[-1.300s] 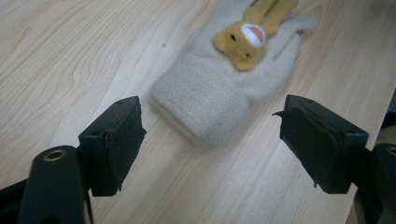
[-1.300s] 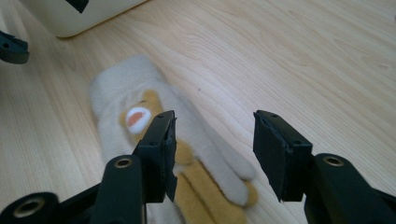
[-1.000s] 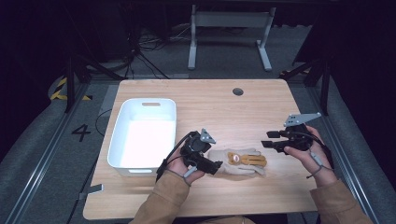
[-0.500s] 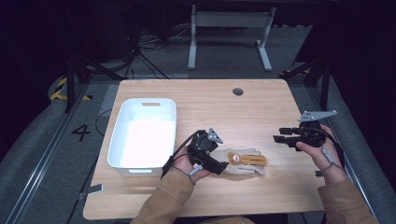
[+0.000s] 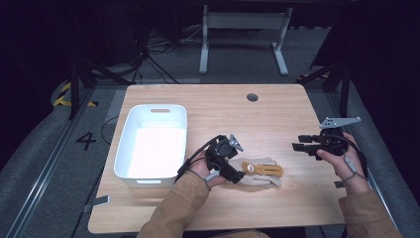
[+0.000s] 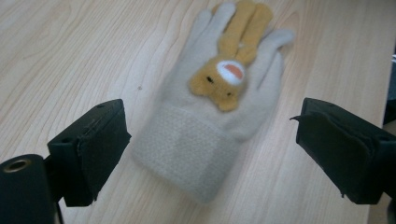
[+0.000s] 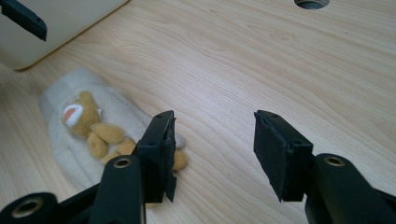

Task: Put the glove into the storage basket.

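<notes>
The left gripper [image 5: 236, 174] sits low at the cuff end of a glove [image 6: 215, 116] that lies flat on the wooden table [image 5: 277, 114]. Its jaws have just been opening and now stand wide, one black pad on either side of the ribbed cuff, neither touching it, so nothing is held. It looks lined up to pinch the cuff, the thickest part and the easiest to catch. The glove is soft beige fleece with a plush tan bear sewn on its back, fingertips pointing away from the pads. The right gripper [image 5: 303, 142] hangs well apart, beyond the glove's fingertips, jaws spread and empty. A smooth white plastic bin [image 5: 130, 148] stands behind the left hand, likely where the glove belongs
</notes>
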{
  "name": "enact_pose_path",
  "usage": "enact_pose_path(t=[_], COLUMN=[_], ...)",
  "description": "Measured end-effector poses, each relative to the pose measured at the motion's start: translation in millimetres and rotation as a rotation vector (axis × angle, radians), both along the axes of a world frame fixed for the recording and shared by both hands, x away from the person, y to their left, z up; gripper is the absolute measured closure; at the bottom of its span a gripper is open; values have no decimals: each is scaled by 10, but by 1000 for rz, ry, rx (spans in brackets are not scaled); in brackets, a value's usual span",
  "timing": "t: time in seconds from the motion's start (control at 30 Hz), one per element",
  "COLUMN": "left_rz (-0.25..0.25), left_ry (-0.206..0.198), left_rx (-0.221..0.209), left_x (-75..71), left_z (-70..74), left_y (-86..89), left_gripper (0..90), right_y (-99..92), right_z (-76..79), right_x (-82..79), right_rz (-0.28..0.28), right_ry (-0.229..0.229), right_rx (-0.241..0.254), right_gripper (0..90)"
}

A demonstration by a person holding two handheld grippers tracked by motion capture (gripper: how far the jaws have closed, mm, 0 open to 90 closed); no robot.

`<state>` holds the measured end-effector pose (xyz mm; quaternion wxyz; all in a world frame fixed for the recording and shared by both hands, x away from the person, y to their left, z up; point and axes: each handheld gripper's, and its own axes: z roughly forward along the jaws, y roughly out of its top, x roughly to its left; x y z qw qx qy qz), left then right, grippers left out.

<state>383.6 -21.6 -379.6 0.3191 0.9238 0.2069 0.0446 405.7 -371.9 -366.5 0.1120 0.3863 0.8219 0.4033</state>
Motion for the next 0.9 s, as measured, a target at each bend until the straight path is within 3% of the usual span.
enact_pose_path(t=[0.17,0.27,0.53,0.73,0.9], left_rz=[-19,-36,-61,-72,-58], left_ry=[-8,-12,-14,-28,9], left_rx=[-12,-60,-116,-91,-63], left_x=[33,45,71,70,136], left_z=[-78,-184,-393,-497,-587], left_y=[-38,-39,-39,-76,-109], left_gripper=[64,63,60,64,7], right_y=[-9,-5,14,34,42], right_z=[-1,-5,-21,-34,-32], right_x=[3,3,9,10,8], right_rz=[2,4,20,31,39], right_ry=[4,5,10,15,15], right_rx=[7,7,9,8,10], right_gripper=[491,488,484,483,483])
